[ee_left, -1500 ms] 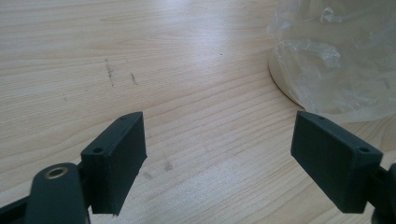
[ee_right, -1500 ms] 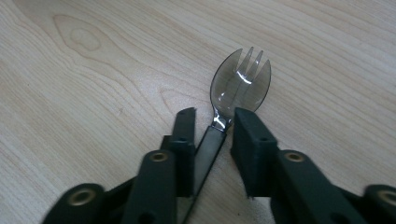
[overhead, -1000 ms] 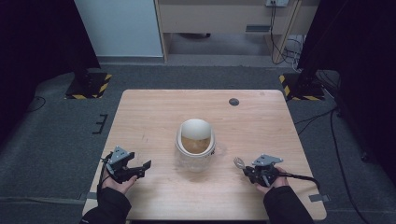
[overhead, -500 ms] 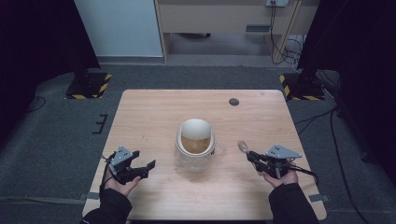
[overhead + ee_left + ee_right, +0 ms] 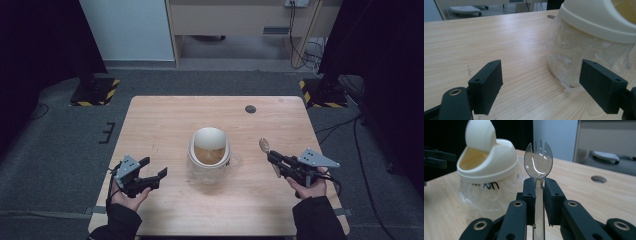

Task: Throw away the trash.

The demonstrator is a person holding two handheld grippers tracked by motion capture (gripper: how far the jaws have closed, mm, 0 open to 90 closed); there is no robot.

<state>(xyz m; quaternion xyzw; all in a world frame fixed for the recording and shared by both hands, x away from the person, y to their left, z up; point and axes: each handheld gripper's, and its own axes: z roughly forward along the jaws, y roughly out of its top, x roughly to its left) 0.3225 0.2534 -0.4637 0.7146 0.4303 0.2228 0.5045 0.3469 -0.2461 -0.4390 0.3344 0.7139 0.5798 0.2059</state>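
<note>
Spork (image 5: 538,160) in hand: our right gripper (image 5: 274,159) clamps the clear utensil's handle, right of the lidded bin (image 5: 209,156) at mid-table; left gripper (image 5: 152,169) waits open. Next, we judge, comes dropping it through the bin's mouth.

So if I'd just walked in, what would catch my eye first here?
Probably the small cream bin with its swing lid tipped open and a clear plastic liner, standing at the middle of the wooden table. Next, the clear plastic spork clamped upright by its handle in the right hand-held gripper, to the right of the bin. The left hand-held gripper hangs open at the bin's other side.
</note>
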